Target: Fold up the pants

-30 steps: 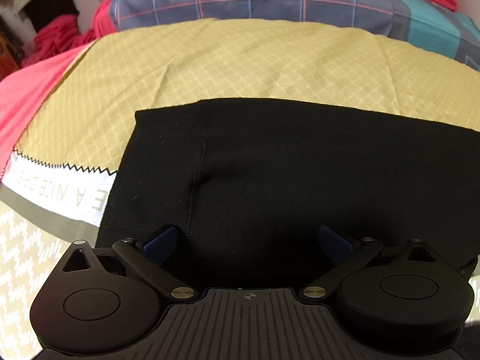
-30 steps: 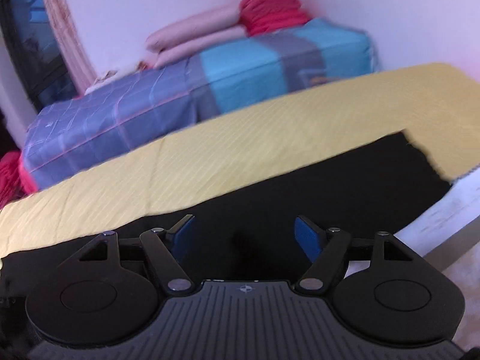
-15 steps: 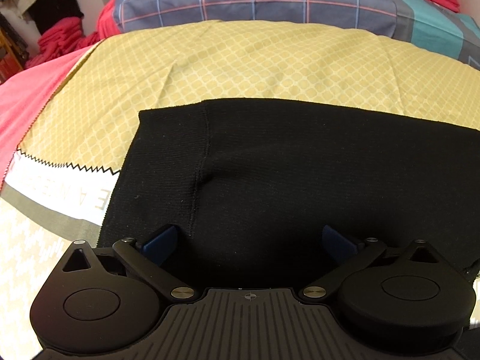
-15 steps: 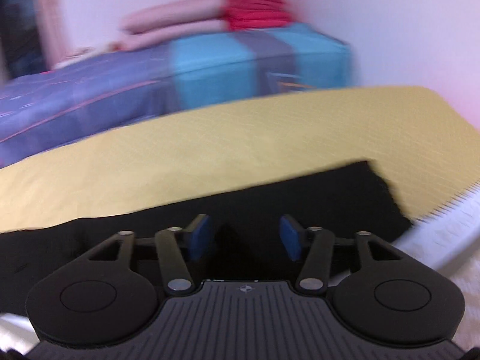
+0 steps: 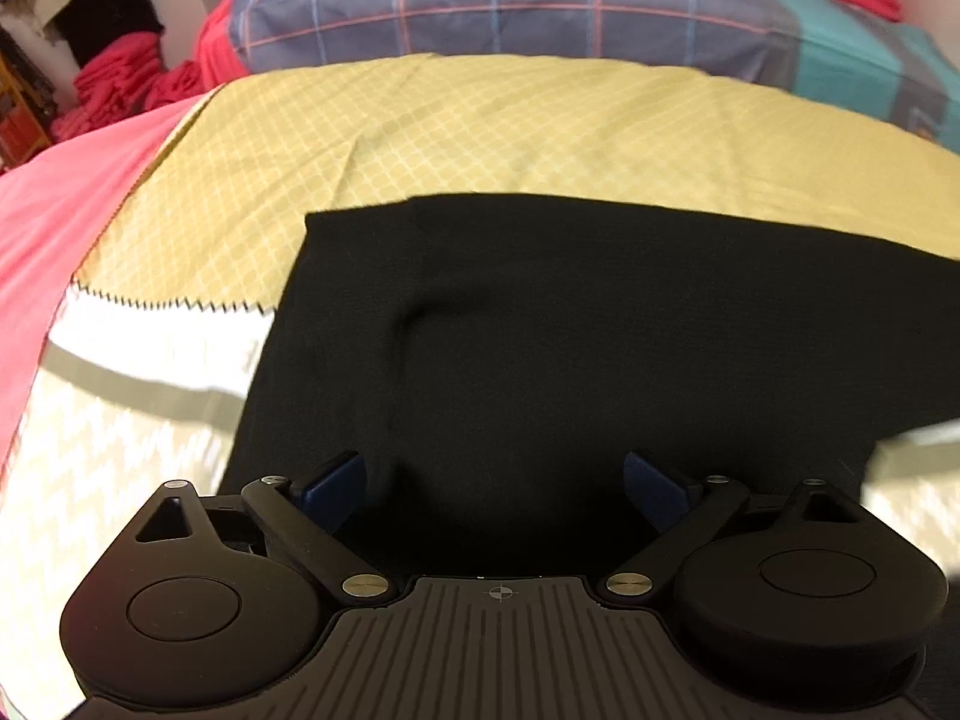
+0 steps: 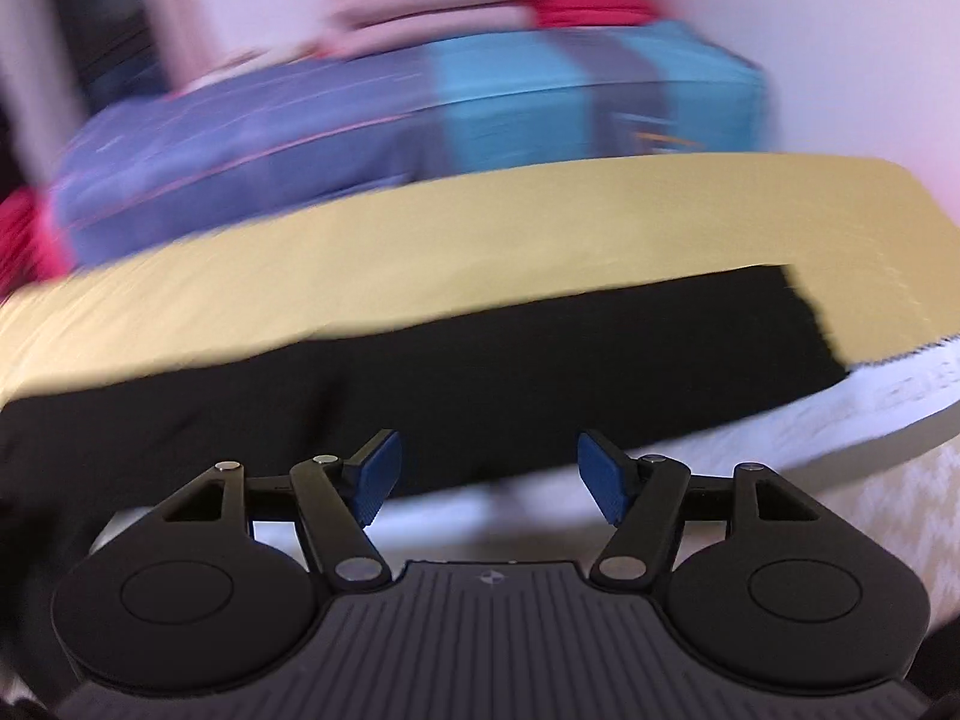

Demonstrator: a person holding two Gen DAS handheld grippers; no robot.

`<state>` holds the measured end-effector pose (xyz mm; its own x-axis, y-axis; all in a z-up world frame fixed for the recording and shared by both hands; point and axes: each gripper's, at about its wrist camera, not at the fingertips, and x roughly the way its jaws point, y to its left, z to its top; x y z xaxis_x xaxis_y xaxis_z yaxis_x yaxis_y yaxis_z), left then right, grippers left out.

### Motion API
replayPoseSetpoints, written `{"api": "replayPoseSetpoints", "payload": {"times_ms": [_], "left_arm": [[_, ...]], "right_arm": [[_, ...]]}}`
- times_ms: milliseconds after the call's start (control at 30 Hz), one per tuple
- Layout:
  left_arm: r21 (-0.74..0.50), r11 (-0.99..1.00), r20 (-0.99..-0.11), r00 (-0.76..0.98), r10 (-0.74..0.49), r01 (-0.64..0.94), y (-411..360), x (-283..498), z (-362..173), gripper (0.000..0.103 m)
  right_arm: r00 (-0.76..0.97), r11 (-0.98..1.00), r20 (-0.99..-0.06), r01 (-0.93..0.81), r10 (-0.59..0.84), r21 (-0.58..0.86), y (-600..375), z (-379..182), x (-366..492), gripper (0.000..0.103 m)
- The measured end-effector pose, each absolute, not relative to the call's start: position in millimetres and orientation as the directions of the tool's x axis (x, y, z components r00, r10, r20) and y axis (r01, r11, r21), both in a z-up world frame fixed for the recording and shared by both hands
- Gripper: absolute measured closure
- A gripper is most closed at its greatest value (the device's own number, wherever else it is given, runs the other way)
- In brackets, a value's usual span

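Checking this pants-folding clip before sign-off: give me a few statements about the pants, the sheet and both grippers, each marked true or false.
1. The black pants lie on a yellow patterned sheet. True.
2. The left gripper is clamped on a red towel. False: its jaws stand apart over the pants.
3. The right gripper is shut tight. False: its jaws are opening, gripping nothing.
4. A plaid blue cover lies beyond the sheet. True.

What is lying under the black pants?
The black pants lie flat on a yellow patterned cloth, whose white border shows beside them. What the cloth covers directly beneath the pants cannot be seen.
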<state>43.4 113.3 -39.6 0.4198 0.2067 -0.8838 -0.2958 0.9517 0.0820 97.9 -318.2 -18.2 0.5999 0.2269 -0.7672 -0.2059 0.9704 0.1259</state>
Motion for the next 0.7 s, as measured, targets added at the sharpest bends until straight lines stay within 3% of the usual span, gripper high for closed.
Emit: {"api": "replayPoseSetpoints", "payload": {"times_ms": [133,233,333,400,433,467,633,700], "left_arm": [[0.089,0.971,-0.895,0.411,0.176,-0.222,99.3,12.5,-47.3,0.0],[0.084,0.975,-0.91,0.382,0.159,-0.206,102.0,2.2,-64.3,0.0],[0.057,0.972,-0.91,0.389,0.143,-0.226,108.6,-2.9,-66.2,0.0],[0.064,0.974,-0.913,0.382,0.145,-0.217,109.5,-4.5,-65.8,0.0],[0.083,0.976,-0.914,0.375,0.156,-0.203,109.1,-6.5,-65.2,0.0],[0.106,0.977,-0.914,0.369,0.169,-0.185,108.1,-9.7,-65.7,0.0],[0.087,0.979,-0.911,0.382,0.152,-0.183,116.3,-23.8,-64.8,0.0],[0.083,0.977,-0.917,0.368,0.152,-0.197,117.6,-20.8,-65.4,0.0]], "right_arm": [[0.426,0.893,-0.818,-0.397,0.385,0.214,-273.3,-29.1,36.3,0.038],[0.351,0.845,-0.846,-0.498,0.402,0.195,-238.6,-48.0,11.7,0.038],[0.321,0.851,-0.868,-0.49,0.379,0.19,-217.2,-68.9,10.8,0.041],[0.354,0.844,-0.875,-0.526,0.331,0.106,-207.9,-72.6,0.9,0.051],[0.335,0.828,-0.883,-0.553,0.329,0.098,-205.6,-71.1,-14.6,0.068],[0.31,0.819,-0.889,-0.563,0.336,0.112,-206.1,-68.2,-20.2,0.074],[0.256,0.813,-0.914,-0.571,0.314,0.119,-206.0,-60.9,-22.8,0.074],[0.314,0.828,-0.9,-0.555,0.301,0.084,-198.6,-54.3,-18.2,0.071]]}}
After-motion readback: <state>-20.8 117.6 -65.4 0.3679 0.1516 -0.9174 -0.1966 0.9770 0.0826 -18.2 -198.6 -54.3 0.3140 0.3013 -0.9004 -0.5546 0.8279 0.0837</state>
